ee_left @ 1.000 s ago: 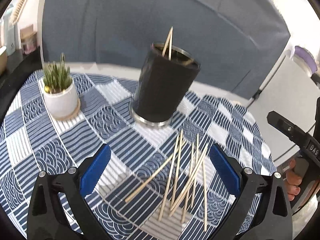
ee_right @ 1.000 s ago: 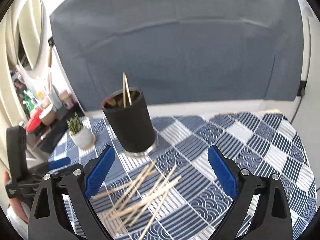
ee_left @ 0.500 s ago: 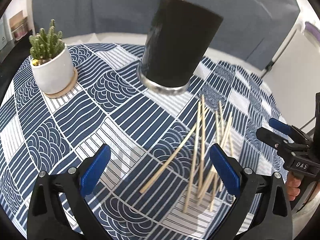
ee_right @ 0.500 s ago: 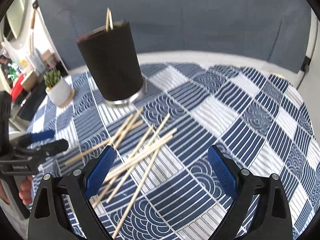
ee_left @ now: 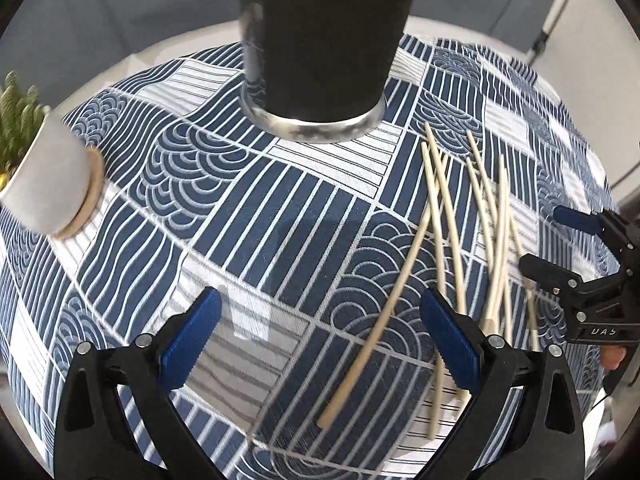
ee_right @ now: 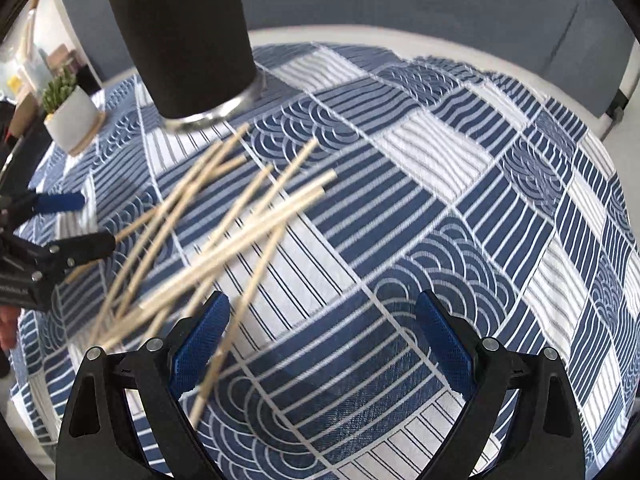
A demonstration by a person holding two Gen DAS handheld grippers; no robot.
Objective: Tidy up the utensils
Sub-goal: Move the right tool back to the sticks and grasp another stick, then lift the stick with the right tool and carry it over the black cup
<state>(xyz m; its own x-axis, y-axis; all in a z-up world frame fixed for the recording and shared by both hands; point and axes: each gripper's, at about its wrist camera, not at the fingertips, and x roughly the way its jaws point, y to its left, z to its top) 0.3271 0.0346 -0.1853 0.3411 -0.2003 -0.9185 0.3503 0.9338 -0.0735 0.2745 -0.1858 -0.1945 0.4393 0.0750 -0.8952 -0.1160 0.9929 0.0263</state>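
Left gripper [ee_left: 320, 342] jaws apart, empty; right gripper [ee_right: 322, 340] jaws apart, empty; wooden chopsticks [ee_right: 224, 232] scattered on patterned tablecloth [ee_right: 440, 208] near black cup [ee_left: 324, 40]; potted succulent [ee_right: 70, 108] well apart.

The loose pale wooden chopsticks [ee_left: 448, 216] look matt and unvarnished. They lie on a woven blue-and-white patterned tablecloth [ee_left: 280, 216] — its weave shows as fine texture. The tall matt black cup [ee_left: 324, 32] ends in a shiny metal base ring. The small white plant pot [ee_right: 72, 114] looks smooth — on a wooden coaster.
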